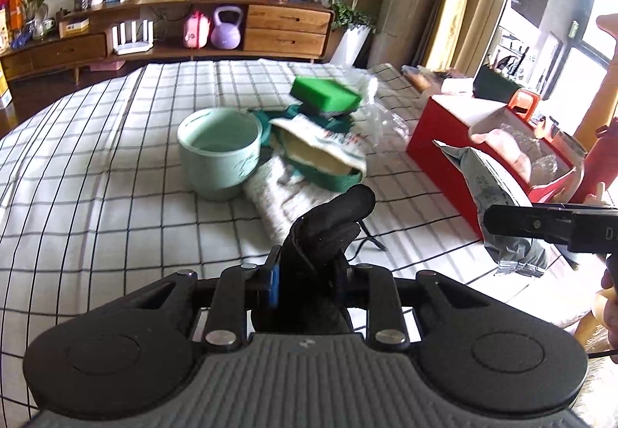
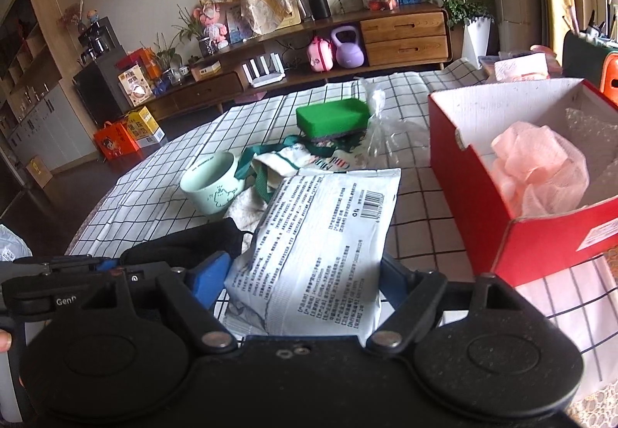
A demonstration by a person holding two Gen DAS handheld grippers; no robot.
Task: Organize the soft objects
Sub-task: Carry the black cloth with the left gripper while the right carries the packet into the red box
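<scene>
Soft black fabric glove [image 1: 328, 231], limp and light, hangs pinched in our left gripper [image 1: 305, 273] above the checked tablecloth [image 1: 116, 165], while our right gripper [image 2: 305, 273] clamps the crinkly white plastic pouch [image 2: 320, 235] near the red cardboard box [image 2: 540, 235]; we grip both mid-body.

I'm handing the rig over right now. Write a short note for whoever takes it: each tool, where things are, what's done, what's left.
Left tool: shut on a black glove, held above the checked cloth.
Right tool: clamped on a white printed pouch, lifted near the red box.
Done: pink mesh puff and bubble wrap already in the box.
Left: box the glove and pouch. On the cloth remain the green sponge, the cloth bag with green straps, a white towel and clear plastic wrap. The mint mug is hard; probably leave it.
</scene>
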